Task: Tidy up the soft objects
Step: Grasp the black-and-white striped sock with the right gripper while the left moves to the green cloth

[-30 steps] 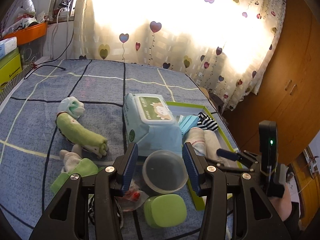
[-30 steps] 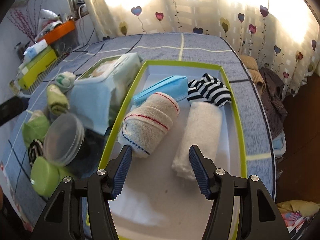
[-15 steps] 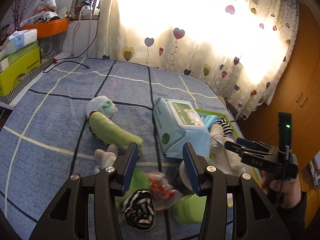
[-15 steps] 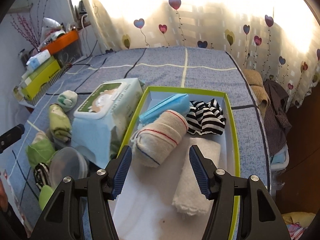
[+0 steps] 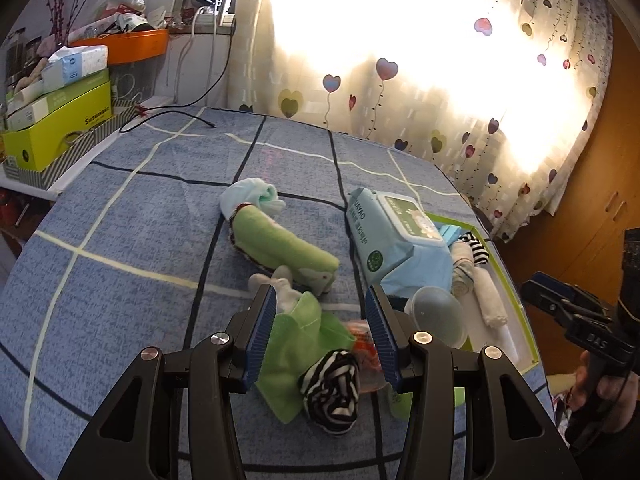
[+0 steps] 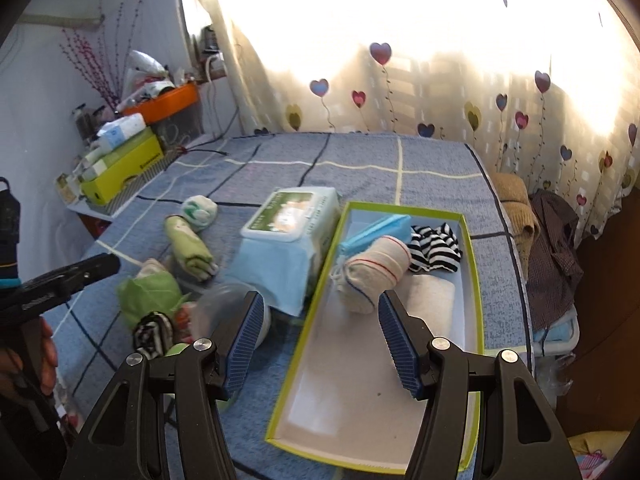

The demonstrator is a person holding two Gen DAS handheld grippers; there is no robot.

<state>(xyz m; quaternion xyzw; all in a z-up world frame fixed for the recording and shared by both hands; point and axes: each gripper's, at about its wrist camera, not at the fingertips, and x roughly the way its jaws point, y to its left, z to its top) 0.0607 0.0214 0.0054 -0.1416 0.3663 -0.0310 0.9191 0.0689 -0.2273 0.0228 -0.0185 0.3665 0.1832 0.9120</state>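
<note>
Your left claw (image 5: pixel 320 334) is wide open and holds nothing. It hangs over a small pile on the blue checked bed (image 5: pixel 140 216). Between its two fingers you can see a floppy green cloth (image 5: pixel 298 354) and a striped sock ball (image 5: pixel 332 386) lying on top of it. Something small and orange-red (image 5: pixel 362 344) sits right next to them; it may be a wrapper, but it is hard to tell. A little farther off lies a rolled green towel (image 5: pixel 280 246), and a pale rolled sock (image 5: pixel 250 196) touches its far end.

Your right claw (image 6: pixel 318 334) is open too, with nothing in it. It hangs over the box with the green rim (image 6: pixel 298 344). In the far half of the box are a beige roll with red lines (image 6: pixel 374 272), a striped cloth (image 6: pixel 436 248), a blue pack (image 6: pixel 376 230) and a white towel (image 6: pixel 432 296). The near half of the box is bare. A big pack of wipes (image 6: pixel 288 236) stands just beside the box on its left, touching its wall. A clear round lid (image 6: pixel 220 312) lies near the pack, by your right claw's left finger.
</note>
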